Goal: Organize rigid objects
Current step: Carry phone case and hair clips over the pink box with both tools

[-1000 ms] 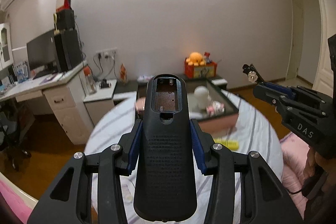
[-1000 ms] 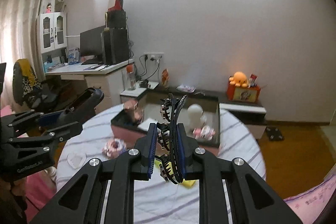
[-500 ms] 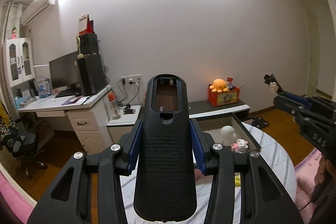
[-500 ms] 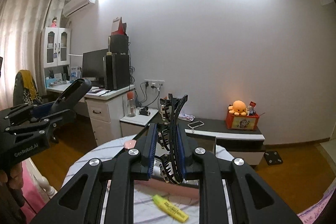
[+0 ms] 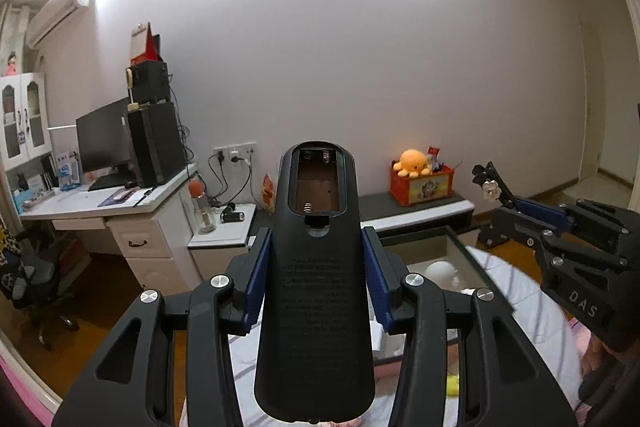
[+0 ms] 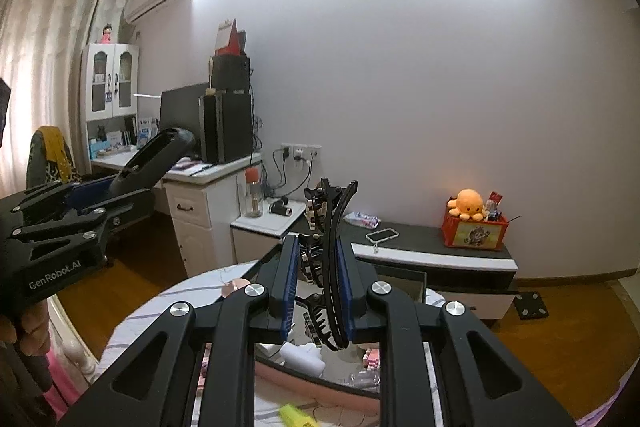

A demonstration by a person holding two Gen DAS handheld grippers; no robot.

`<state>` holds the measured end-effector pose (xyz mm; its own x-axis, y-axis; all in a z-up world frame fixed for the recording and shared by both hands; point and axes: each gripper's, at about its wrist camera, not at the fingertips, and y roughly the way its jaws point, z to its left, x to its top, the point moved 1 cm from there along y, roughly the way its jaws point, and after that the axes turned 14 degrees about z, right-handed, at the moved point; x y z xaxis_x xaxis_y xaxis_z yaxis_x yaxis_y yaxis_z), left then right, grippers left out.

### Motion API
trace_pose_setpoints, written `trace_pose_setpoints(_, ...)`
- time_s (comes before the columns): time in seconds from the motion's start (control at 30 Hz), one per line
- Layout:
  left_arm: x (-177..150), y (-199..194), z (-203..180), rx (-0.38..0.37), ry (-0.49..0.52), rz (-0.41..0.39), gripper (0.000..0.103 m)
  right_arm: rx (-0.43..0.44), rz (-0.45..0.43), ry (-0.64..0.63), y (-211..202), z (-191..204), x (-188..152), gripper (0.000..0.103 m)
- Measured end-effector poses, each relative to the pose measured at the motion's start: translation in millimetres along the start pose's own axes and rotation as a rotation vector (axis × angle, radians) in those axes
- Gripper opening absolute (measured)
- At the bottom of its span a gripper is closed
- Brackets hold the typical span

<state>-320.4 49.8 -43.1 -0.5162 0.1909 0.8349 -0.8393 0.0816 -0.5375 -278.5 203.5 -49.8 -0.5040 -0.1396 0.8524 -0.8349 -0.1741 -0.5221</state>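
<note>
Looking along the left wrist view first, the left gripper (image 5: pixel 316 283) has its jaws closed on a black remote control (image 5: pixel 316 291), held lengthwise with its open battery compartment pointing to twelve o'clock. At about four o'clock lies the tray (image 5: pixel 472 259) on the round striped table (image 5: pixel 532 307), with a white figure inside. The right gripper (image 5: pixel 520 205) sits at three o'clock.

From the right wrist view, the right gripper (image 6: pixel 316 291) has its jaws nearly together, pinching a black hair claw clip (image 6: pixel 328 267) that stands upright between the pads. The left gripper (image 6: pixel 84 203) with the remote shows at nine o'clock; the tray (image 6: pixel 320 383) is at six o'clock, a yellow highlighter (image 6: pixel 298 417) just before it.

Both items are carried high above the table. The clip's curved, toothed body gives the pads little flat surface, so it could probably twist or spring out on a quick lowering. The remote is gripped low on its length, so it may well tilt and strike the tray's rim.
</note>
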Motion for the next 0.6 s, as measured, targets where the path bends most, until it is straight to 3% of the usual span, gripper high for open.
trace_pose_setpoints(0.23,1,82,-18,-0.040,0.027,0.140,0.044,0.004,0.095,-0.007,57,-13,2,0.019)
trace_pose_setpoints(0.37,-12,127,-30,-0.065,0.047,0.235,0.044,-0.007,0.197,-0.008,101,-21,-5,0.019)
trace_pose_setpoints(0.6,-29,174,-41,-0.070,0.049,0.336,0.044,0.003,0.355,-0.014,158,-28,-27,0.019)
